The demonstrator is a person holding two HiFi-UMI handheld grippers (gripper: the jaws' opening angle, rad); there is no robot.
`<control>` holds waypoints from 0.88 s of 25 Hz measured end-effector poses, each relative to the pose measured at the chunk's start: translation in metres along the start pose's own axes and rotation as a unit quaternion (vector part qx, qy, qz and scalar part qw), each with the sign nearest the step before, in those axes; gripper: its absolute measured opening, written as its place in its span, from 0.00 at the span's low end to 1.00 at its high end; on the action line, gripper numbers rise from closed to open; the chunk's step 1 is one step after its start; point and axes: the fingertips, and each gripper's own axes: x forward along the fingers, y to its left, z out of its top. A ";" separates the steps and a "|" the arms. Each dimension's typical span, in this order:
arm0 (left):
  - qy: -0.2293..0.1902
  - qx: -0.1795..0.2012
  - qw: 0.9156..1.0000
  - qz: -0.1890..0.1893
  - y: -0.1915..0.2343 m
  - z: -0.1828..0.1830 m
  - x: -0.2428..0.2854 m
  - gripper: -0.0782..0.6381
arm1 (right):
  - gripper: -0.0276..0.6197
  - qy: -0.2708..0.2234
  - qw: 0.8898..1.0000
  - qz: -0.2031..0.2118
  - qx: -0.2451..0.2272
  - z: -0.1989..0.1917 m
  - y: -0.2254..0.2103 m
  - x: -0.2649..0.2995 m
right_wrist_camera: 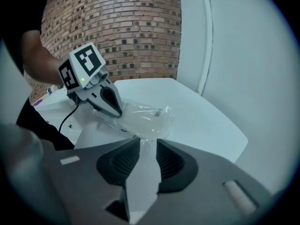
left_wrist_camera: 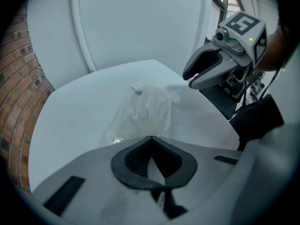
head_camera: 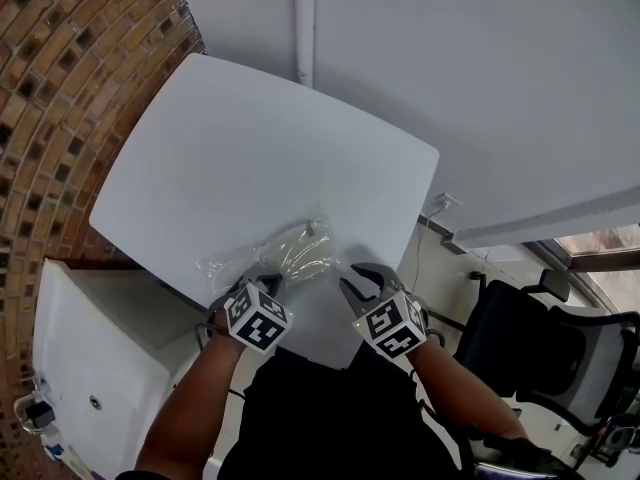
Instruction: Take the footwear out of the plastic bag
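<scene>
White table (head_camera: 250, 148) beside one brick wall (head_camera: 60, 68). Two grippers are at the table's near edge. The left gripper (head_camera: 262, 286) has its jaws pressed together, empty. The right gripper (head_camera: 362, 280) has its jaws spread, with nothing between them. Just beyond both lies one clear plastic bag (head_camera: 285, 253), flat on the table. It holds pale footwear (left_wrist_camera: 143, 114) with a zigzag sole; whether one piece or two is unclear.

Both held side by side, tilted steeply down: grey left gripper (head_camera: 270, 284) has its jaws pinched together, grey right gripper (head_camera: 360, 282) has them spread apart.
</scene>
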 end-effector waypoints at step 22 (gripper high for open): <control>0.057 0.008 0.996 -0.065 -0.028 -0.017 0.001 0.12 | 0.05 0.057 0.998 0.009 0.007 -0.045 0.025 0.011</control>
